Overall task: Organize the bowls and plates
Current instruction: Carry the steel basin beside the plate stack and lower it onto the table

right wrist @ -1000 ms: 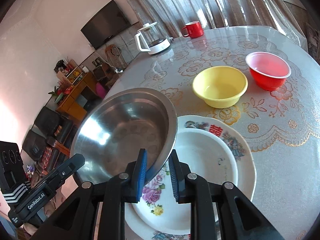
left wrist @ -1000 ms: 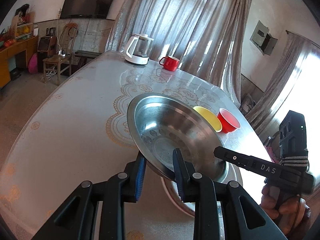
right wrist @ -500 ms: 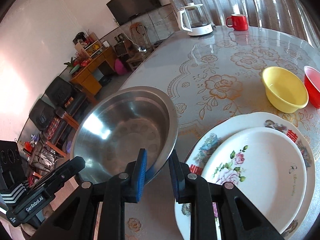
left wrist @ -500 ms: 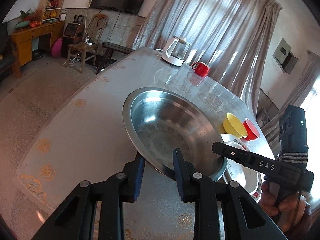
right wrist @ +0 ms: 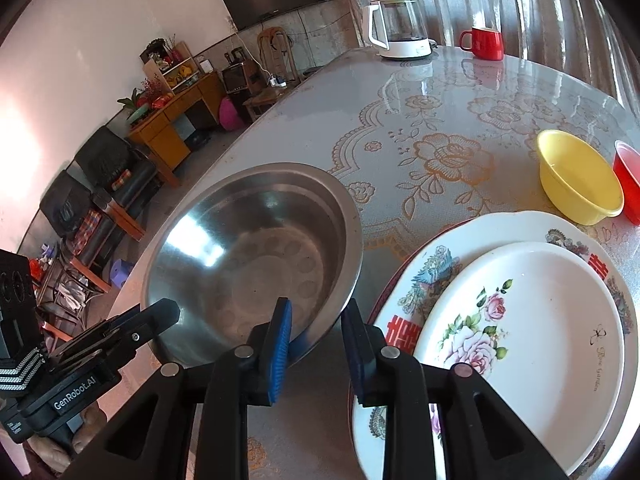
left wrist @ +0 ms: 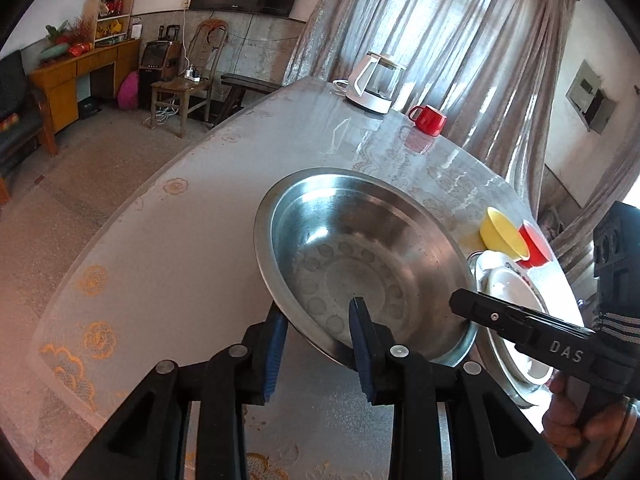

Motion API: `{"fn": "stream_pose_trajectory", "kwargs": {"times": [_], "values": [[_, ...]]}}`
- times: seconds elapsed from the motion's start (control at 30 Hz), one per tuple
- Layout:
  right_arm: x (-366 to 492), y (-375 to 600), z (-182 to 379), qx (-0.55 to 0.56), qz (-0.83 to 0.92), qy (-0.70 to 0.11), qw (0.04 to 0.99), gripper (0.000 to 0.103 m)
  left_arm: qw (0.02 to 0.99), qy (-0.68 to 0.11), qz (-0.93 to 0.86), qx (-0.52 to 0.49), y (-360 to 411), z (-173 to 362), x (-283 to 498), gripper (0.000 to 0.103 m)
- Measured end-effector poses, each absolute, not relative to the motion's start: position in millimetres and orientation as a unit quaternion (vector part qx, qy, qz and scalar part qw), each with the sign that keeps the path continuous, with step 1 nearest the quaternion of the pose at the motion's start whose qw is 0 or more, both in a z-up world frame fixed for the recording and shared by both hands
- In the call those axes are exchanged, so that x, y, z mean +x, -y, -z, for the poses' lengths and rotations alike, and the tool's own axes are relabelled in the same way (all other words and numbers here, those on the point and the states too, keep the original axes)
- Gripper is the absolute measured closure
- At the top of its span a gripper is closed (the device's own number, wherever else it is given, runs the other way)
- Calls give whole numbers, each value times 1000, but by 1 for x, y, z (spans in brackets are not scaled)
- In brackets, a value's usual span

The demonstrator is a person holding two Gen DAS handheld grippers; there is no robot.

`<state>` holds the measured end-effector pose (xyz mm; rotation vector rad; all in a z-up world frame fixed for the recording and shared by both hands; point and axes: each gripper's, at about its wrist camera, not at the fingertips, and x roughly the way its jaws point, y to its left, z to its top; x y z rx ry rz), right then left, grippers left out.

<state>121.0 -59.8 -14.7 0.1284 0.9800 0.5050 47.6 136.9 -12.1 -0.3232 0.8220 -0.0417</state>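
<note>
Resting on the flowered tablecloth (right wrist: 440,128), the steel bowl (left wrist: 360,264) sits just left of the stacked plates (right wrist: 520,320) and close to the table's near edge. The left gripper (left wrist: 318,344) straddles its near rim, one blue pad outside and one inside, and its jaws are opening, so the pads no longer seem to pinch the metal. The right gripper (right wrist: 316,336) straddles the opposite rim the same way, its jaws also opening with the rim between them. A yellow bowl (right wrist: 576,180) and a red bowl (right wrist: 628,176) stand side by side beyond the plates, while a kettle (right wrist: 396,28) and a red mug (right wrist: 484,42) wait at the far side.
</note>
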Motion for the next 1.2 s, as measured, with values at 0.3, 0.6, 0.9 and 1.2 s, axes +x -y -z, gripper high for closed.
{"fn": "stream_pose_trajectory", "kwargs": {"times": [0.3, 0.6, 0.9, 1.2], "values": [[104, 75, 3, 86, -249, -445, 856, 71, 916, -382, -18, -121, -134, 3, 27, 64], [90, 92, -2, 99, -239, -431, 864, 67, 928, -362, -47, -78, -126, -14, 8, 63], [81, 108, -7, 117, -227, -419, 871, 65, 940, -336, -45, -43, -113, -31, -4, 63], [74, 129, -8, 138, -210, -410, 877, 65, 946, -323, -32, -12, -94, -43, -10, 63]]}}
